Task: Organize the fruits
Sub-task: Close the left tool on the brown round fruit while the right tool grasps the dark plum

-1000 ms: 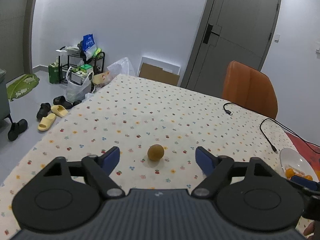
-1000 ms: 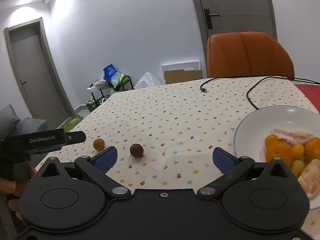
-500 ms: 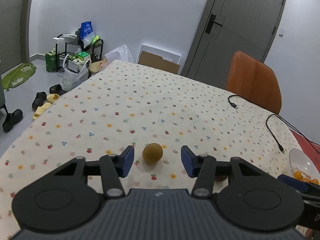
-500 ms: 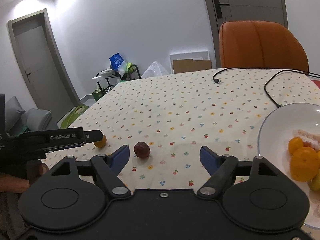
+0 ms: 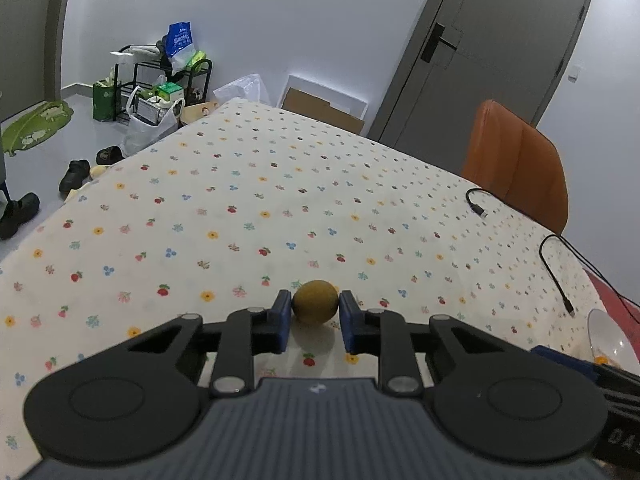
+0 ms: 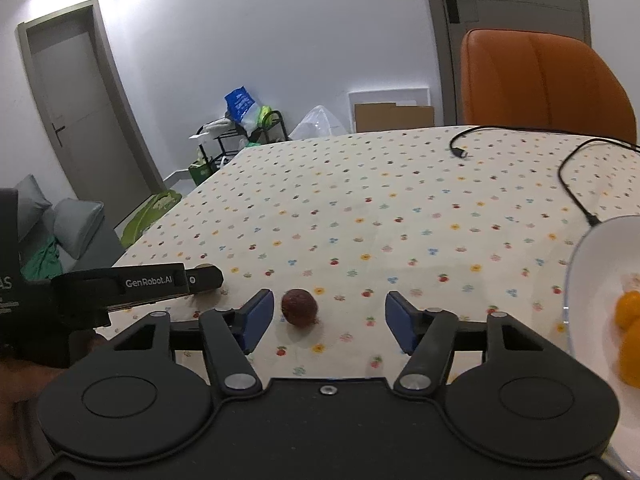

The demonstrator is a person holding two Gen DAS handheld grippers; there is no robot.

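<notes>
A small round yellow-brown fruit (image 5: 315, 301) rests on the flowered tablecloth, and my left gripper (image 5: 315, 307) is shut on it, both blue pads touching its sides. In the right wrist view a dark red wrinkled fruit (image 6: 299, 307) lies on the cloth between the fingers of my right gripper (image 6: 329, 314), nearer the left pad, and that gripper stands open. The left gripper (image 6: 200, 278) shows there from the side and hides its fruit. A white plate (image 6: 584, 264) at the right edge holds orange fruits (image 6: 630, 330).
Two black cables (image 6: 572, 184) lie across the far right of the table. An orange chair (image 6: 536, 84) stands behind the table's far edge. The plate's rim (image 5: 600, 328) shows at the right of the left wrist view. Shoes and bags sit on the floor to the left.
My left gripper has closed from wide open onto the yellow-brown fruit. My right gripper has shifted left toward the dark red fruit, now between its fingers, which have narrowed somewhat.
</notes>
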